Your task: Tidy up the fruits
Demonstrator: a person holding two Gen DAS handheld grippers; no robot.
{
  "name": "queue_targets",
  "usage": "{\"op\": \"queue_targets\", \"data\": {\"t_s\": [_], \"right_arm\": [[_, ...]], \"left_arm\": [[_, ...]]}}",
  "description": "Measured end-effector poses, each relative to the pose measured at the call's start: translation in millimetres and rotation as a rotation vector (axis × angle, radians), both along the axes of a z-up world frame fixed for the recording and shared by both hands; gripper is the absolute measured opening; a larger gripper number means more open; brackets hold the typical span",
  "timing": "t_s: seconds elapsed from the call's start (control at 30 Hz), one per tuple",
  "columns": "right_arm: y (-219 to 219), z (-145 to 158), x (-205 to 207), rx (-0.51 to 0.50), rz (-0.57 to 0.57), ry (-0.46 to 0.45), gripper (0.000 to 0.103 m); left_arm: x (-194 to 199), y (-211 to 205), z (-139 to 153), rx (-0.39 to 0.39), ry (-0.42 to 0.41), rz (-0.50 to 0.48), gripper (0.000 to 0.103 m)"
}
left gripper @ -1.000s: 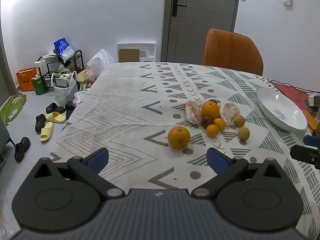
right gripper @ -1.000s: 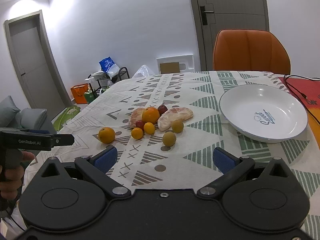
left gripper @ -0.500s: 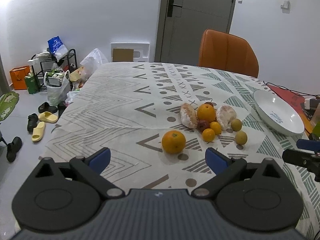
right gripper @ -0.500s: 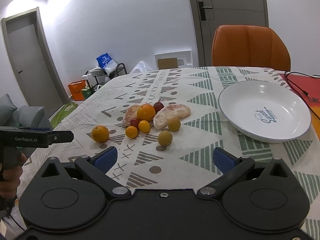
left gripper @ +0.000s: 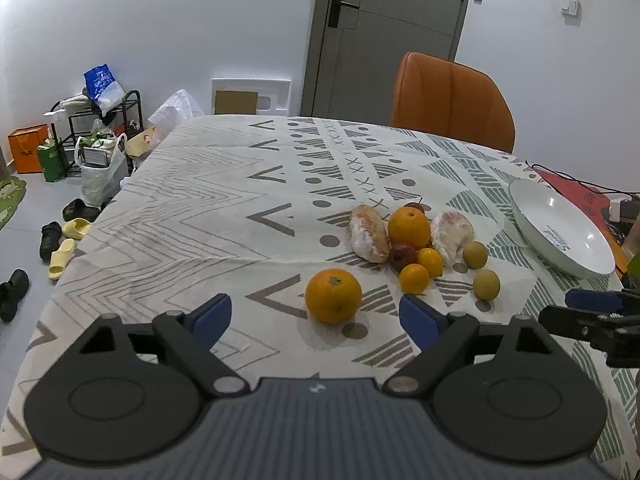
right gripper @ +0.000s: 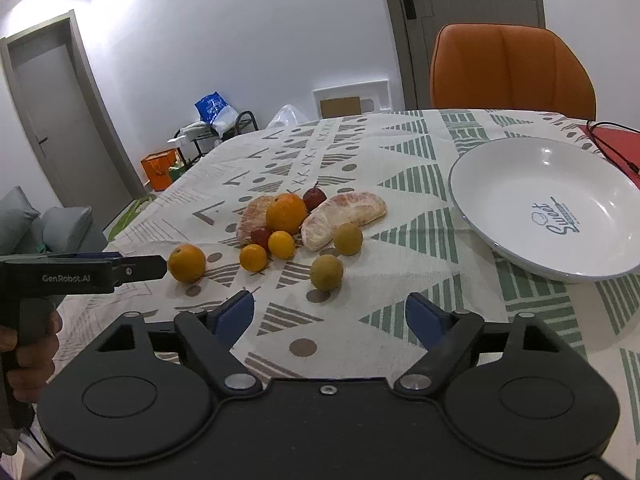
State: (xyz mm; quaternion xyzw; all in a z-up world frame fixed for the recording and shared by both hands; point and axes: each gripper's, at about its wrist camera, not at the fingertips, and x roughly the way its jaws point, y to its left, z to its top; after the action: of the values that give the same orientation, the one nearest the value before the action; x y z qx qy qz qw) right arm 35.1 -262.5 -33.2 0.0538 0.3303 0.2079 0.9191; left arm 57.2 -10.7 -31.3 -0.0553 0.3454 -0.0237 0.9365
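Fruit lies clustered mid-frame on a patterned tablecloth [left gripper: 208, 216] as two hand-held grippers face it. In the left wrist view, the left gripper [left gripper: 316, 316] sits low in the frame with its blue-tipped jaws spread wide and nothing between them; a lone orange [left gripper: 333, 295] rests just beyond the gap, apart from the rest of the pile. Behind it, at centre right, a larger orange [left gripper: 409, 227] stands between two peeled pomelo pieces [left gripper: 369, 239], with a red fruit [left gripper: 403, 256] and two small tangerines [left gripper: 415, 278] touching in front. Two yellow-green fruits [left gripper: 486, 284] lie just to the right of the cluster. A white plate [left gripper: 560, 232] sits empty at the right edge, well apart from the fruit.

In the right wrist view, the right gripper [right gripper: 330, 314] fills the bottom of the frame, its jaws likewise wide apart and holding nothing, pointed toward the nearer yellow-green fruit. The left gripper enters from the left edge, level with the lone orange, held by a hand [right gripper: 30, 354] at lower left. The plate occupies the right of that frame, blue lettering on its inner face.

An orange chair [right gripper: 512, 72] stands at the table's far side, upper right, before a grey door [left gripper: 384, 36].
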Motion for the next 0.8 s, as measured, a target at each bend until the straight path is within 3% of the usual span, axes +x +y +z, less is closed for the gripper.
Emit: {"op": "queue_targets", "data": {"t_s": [0.17,0.6,0.77,0.8], "right_arm": [[1,-6,11,0.009,0.004,0.024,0.071],[11,-17,37,0.008,0.018,0.054,0.056],[17,-20,45,0.008,0.029,0.058,0.053],[19,-21,47,0.004,0.031,0.058,0.051]], "left_arm": [[12,-3,-6,-0.009,0.014,-0.009,0.076],[30,-7,-24,-0.024,0.050,-0.022,0.059],[33,-5,-28,-0.027,0.049,-0.024,0.038],[33,-4,-28,-0.037,0.052,-0.020,0.038]]}}
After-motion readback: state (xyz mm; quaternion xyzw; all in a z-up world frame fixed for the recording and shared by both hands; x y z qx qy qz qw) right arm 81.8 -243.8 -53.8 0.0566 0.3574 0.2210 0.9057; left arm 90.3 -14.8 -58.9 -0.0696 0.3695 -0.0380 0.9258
